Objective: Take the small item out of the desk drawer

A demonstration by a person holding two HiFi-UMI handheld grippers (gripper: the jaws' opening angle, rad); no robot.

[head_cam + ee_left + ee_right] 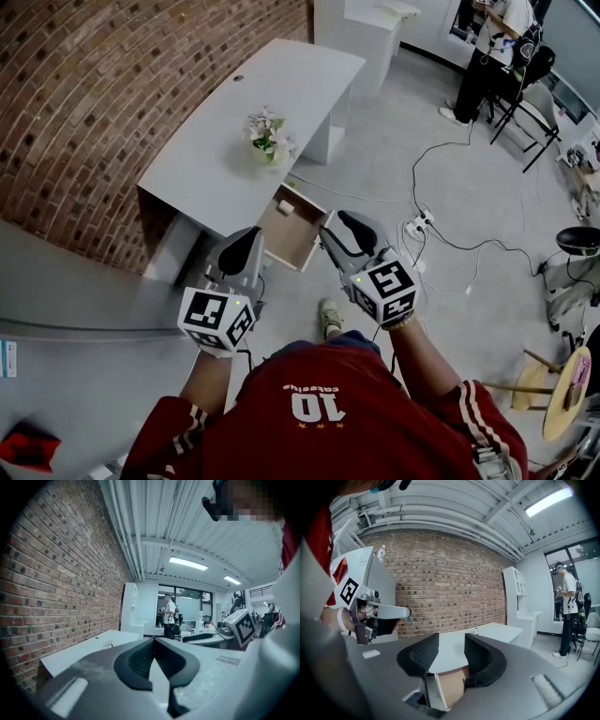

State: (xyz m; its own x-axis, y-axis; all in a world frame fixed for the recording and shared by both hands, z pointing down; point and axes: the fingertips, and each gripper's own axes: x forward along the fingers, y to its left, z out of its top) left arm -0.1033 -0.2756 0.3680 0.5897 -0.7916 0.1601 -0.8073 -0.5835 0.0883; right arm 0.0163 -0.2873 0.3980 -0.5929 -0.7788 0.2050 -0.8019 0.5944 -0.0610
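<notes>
One small white item lies inside the single open drawer of the white desk, near the drawer's back end. One bunch of flowers stands on the desktop. Of the two grippers, the right gripper has its jaws apart and empty just before the drawer, and the left gripper has its jaws together with nothing held.
</notes>
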